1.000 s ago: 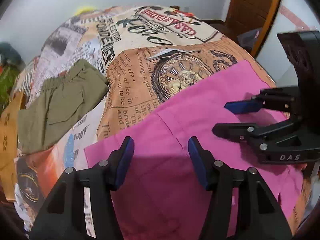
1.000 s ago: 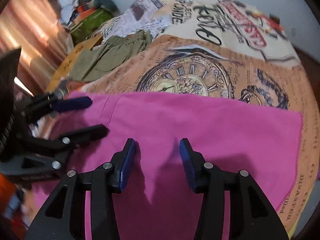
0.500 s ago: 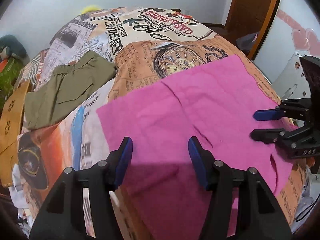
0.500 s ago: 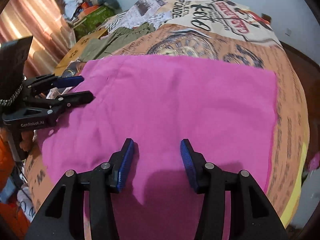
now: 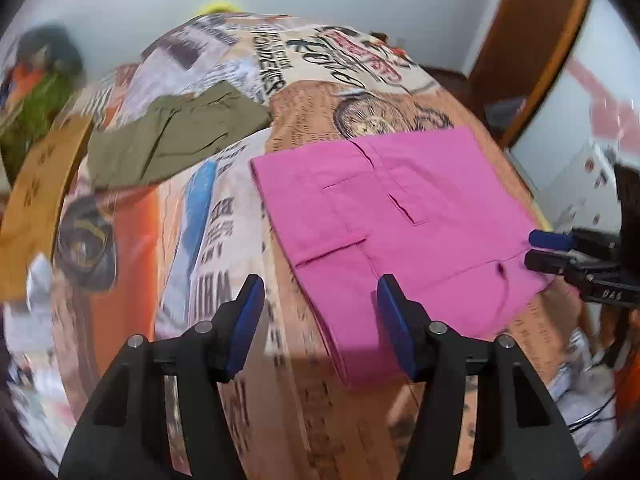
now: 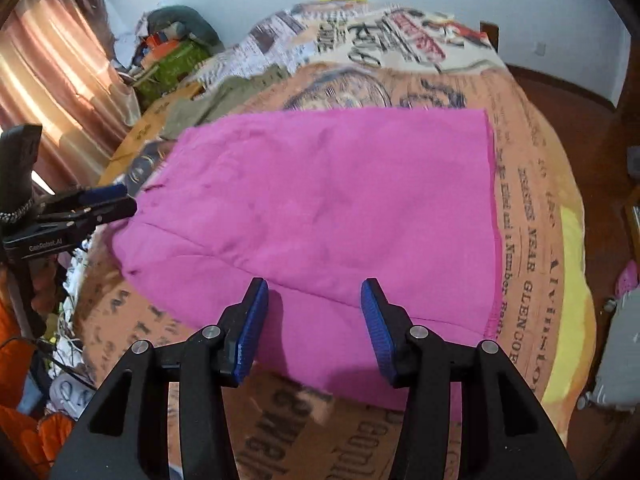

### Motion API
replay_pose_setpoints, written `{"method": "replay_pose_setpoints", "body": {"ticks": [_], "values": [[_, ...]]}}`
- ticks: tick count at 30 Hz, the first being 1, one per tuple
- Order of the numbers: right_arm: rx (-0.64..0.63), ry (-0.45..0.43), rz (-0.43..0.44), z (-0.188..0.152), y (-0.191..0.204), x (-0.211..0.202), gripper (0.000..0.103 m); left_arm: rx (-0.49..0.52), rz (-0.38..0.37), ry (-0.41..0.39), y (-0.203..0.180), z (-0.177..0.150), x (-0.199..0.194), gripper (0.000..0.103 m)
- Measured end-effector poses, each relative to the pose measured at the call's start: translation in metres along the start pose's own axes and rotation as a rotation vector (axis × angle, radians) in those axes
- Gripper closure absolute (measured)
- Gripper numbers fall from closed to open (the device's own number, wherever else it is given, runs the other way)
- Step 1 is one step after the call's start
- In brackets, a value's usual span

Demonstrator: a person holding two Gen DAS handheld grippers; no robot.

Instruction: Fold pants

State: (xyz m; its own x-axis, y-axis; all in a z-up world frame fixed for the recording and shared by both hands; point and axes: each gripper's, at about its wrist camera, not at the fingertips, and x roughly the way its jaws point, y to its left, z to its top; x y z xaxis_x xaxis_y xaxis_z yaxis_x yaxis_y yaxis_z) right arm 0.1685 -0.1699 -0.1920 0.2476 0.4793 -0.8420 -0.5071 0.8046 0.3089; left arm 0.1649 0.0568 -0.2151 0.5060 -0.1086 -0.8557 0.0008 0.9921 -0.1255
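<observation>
Pink pants (image 5: 400,216) lie folded flat on the printed bedspread (image 5: 224,240); they also show in the right wrist view (image 6: 328,208). My left gripper (image 5: 318,320) is open and empty, above the pants' near left edge. It shows from the side at the pants' left corner in the right wrist view (image 6: 120,200). My right gripper (image 6: 314,324) is open and empty, just over the pants' near edge. It shows at the pants' right corner in the left wrist view (image 5: 540,250).
Olive green shorts (image 5: 172,132) lie on the bed at the far left. A brown cardboard piece (image 5: 36,196) hangs off the left edge. A heap of clutter (image 6: 172,52) sits by the curtain. A wooden door frame (image 5: 528,48) stands to the right.
Both grippers have pulled back toward the bed's near edge. The pink pants now lie farther from both cameras, with more bedspread showing around them.
</observation>
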Motion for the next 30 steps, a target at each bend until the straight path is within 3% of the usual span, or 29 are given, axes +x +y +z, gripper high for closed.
{"method": "replay_pose_setpoints", "body": {"ticks": [6, 10, 15, 19, 22, 30], "values": [[-0.062, -0.092, 0.018, 0.011, 0.03, -0.005, 0.058, -0.156, -0.109, 0.042, 0.006, -0.022, -0.011, 0.037], [-0.085, -0.077, 0.018, 0.007, 0.042, 0.013, 0.058, -0.209, -0.161, 0.093, 0.0, -0.041, -0.008, 0.037], [-0.074, -0.065, 0.025, -0.007, 0.038, 0.023, 0.058, -0.223, -0.223, 0.095, -0.011, -0.052, -0.013, 0.037], [-0.074, -0.063, 0.04, -0.009, 0.034, 0.022, 0.058, -0.227, -0.254, 0.104, -0.021, -0.049, -0.007, 0.035], [-0.084, -0.071, 0.032, -0.012, 0.038, 0.021, 0.058, -0.243, -0.286, 0.1, -0.025, -0.045, 0.0, 0.028], [-0.086, -0.077, 0.053, -0.016, 0.036, 0.021, 0.058, -0.246, -0.26, 0.087, -0.021, -0.02, 0.019, 0.028]]}}
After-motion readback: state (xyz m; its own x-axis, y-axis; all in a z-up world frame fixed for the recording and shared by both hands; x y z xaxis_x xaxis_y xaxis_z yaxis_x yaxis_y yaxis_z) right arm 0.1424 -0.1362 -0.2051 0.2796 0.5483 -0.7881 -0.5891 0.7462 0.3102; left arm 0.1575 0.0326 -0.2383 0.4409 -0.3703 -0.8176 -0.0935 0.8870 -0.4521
